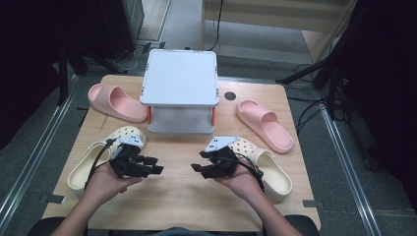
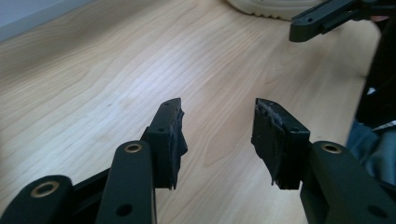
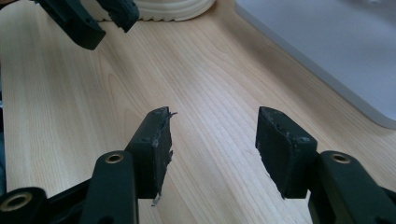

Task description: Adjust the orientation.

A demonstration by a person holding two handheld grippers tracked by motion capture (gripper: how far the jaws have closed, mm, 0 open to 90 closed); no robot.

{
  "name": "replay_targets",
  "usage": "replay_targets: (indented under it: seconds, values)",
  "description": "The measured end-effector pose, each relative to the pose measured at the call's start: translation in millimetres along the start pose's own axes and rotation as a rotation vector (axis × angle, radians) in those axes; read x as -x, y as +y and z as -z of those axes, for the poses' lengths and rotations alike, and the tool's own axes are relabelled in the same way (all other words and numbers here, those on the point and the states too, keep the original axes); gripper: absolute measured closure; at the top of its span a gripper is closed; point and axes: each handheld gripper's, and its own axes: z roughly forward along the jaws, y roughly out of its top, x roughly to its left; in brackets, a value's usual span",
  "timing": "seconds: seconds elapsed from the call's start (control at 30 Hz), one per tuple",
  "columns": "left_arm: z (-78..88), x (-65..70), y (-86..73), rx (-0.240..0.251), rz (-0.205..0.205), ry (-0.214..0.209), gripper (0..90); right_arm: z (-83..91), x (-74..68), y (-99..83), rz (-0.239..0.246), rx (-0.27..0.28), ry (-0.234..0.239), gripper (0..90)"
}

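Observation:
Two cream clogs lie on the wooden table (image 1: 182,196): the left clog (image 1: 91,162) behind my left hand, the right clog (image 1: 273,173) behind my right hand. A pink slide (image 1: 117,102) lies at the back left and another pink slide (image 1: 265,124) at the back right. My left gripper (image 1: 156,164) and right gripper (image 1: 197,161) hover low over the table's middle, pointing at each other, a short gap apart. In the left gripper view the left gripper (image 2: 218,107) is open over bare wood. The right gripper (image 3: 215,116) is likewise open and holds nothing.
A white two-level shelf (image 1: 179,78) with orange posts stands at the back centre of the table. A round cable hole (image 1: 229,96) sits right of it. Dark stands and cables crowd the floor on both sides.

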Motion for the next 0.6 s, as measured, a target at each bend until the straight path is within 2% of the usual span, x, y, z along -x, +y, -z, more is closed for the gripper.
replay_targets:
  seconds: [0.07,0.1,0.13,0.3,0.37,0.5,0.6]
  values:
    - [0.3,-1.1,-2.4,-0.012,-0.032,0.032,54.1,-5.8,-1.3,1.9,0.012,-0.028,0.017,45.9]
    - [0.3,-1.1,-2.4,-0.012,-0.032,0.032,54.1,-5.8,-1.3,1.9,0.012,-0.028,0.017,45.9]
    - [1.9,-1.2,-4.2,-0.001,-0.065,0.053,54.1,-8.8,-3.8,3.7,0.015,-0.051,0.026,48.0]
    - [5.9,-0.7,-5.8,0.011,-0.083,0.059,54.7,-6.4,-6.1,5.3,0.024,-0.025,0.030,50.3]
    - [8.8,-0.9,-6.9,0.017,-0.107,0.071,53.8,-4.6,-4.3,5.4,0.000,-0.002,0.051,52.5]
    - [13.4,-1.0,-7.9,0.022,-0.096,0.078,52.9,-3.4,0.5,6.5,-0.047,0.002,0.062,53.1]
    - [21.6,1.1,-9.6,0.033,-0.073,0.095,51.8,-2.2,4.4,7.1,-0.032,0.003,0.055,53.1]
